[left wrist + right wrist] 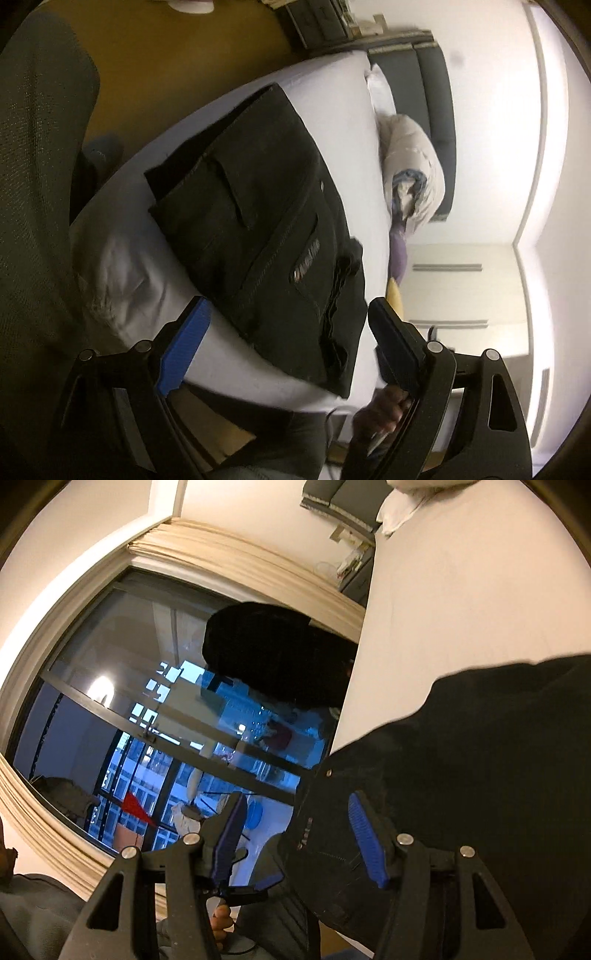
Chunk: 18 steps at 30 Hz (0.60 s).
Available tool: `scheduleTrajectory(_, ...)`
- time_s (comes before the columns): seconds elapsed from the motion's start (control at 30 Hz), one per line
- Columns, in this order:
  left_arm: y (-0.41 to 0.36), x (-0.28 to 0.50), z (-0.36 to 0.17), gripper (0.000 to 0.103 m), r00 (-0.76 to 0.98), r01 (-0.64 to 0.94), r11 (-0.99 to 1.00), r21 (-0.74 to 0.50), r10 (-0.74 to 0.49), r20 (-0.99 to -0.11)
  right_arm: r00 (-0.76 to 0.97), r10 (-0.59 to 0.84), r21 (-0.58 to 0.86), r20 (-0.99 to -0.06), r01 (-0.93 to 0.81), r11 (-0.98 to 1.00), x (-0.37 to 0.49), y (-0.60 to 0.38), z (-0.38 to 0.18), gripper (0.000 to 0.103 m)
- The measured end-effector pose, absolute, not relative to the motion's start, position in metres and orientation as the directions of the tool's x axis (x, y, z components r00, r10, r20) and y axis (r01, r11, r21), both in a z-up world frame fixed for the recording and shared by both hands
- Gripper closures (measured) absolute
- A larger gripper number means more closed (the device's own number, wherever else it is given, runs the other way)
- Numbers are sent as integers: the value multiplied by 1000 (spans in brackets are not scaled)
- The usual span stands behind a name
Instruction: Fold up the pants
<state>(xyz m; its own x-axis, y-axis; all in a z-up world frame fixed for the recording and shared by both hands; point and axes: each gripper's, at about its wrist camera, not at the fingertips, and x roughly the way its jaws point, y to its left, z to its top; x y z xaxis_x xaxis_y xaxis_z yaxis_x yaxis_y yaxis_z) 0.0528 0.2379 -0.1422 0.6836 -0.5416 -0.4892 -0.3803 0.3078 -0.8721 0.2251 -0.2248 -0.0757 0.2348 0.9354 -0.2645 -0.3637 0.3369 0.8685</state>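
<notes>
Blue-padded left claw hovers spread and empty just above the black pants, which lie folded into a compact stack on the white bed. Right claw is also spread, gripping nothing, beside the pants' edge. Folding looks nearly complete; next likely calls for smoothing or one last fold.

- L gripper was held w/ jaws spread wide; nothing was gripped betw. the blue pads.
- R gripper was held w/ jaws apart; no pad contact could be made out.
- A hand was seen low in L wrist view, on a black handle.
- Fingers were seen under R gripper, curled round a trigger.
</notes>
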Motion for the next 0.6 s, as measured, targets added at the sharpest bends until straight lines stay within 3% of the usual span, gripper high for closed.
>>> scheduleTrajectory(0.27, 242, 65, -183, 16, 686, -461, 210, -862, -531, -496, 261, 927, 878, -270, -328, 349, 229, -245, -81, 42)
scheduleTrajectory(0.47, 251, 52, -185, 16, 671, -508, 207, -836, -514, -535, 287, 918, 875, -274, -322, 361, 224, -262, -86, 42)
scheduleTrajectory(0.6, 257, 64, -202, 16, 690, -510, 159, -845, -510, -513, 289, 917, 875, -276, -318, 364, 221, -265, -90, 42)
